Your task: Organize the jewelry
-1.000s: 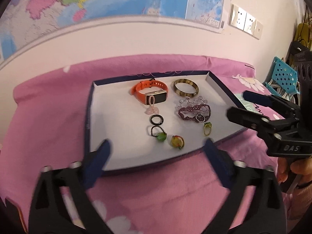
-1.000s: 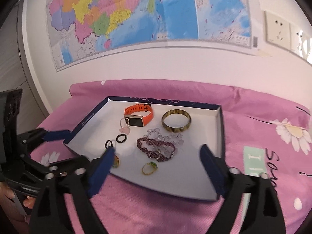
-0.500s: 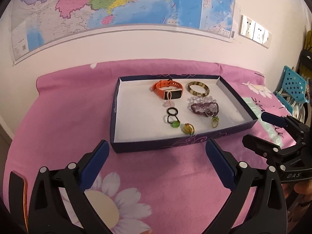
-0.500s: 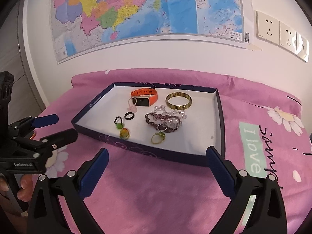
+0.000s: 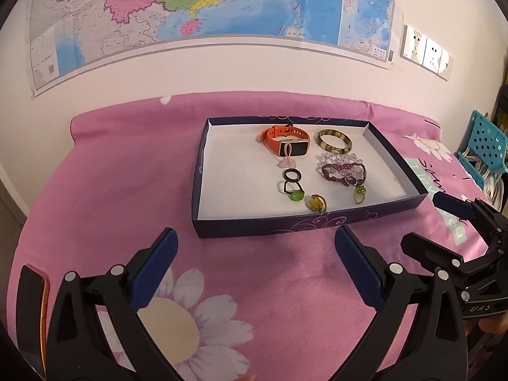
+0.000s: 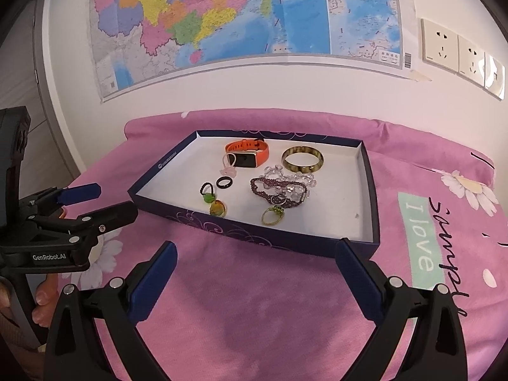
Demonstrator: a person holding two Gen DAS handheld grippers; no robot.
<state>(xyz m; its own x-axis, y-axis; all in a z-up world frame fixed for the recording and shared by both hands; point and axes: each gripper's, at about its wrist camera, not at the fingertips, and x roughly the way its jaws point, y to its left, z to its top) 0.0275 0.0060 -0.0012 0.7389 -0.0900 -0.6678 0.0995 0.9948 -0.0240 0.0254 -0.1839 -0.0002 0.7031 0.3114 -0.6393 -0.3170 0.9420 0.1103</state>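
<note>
Both grippers, left (image 5: 255,254) and right (image 6: 255,266), fingers wide, empty; jewelry tray (image 5: 285,223) at 12 o'clock, apart, on bed.

A shallow dark-blue cardboard tray (image 5: 317,220) lay on the pink floral-sheeted bed (image 5: 111,184), holding an orange smartwatch (image 5: 284,141) left of a mottled bangle (image 5: 335,141).

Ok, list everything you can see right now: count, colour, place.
Shallow cardboard box: 1, navy, white inside, on bedspread.
Fitness band: 1, orange, box rear.
Bangle: 1, mottled brown, beside the band.
Beaded bracelets: clear and purple, tangled, count unclear, box middle.
Rings: about five, black, green, amber, gold, box front.
Floral bedspread: 1, pink.
Wall map: 1, multicoloured.
Left gripper: open, empty.
Right gripper: open, empty.
</note>
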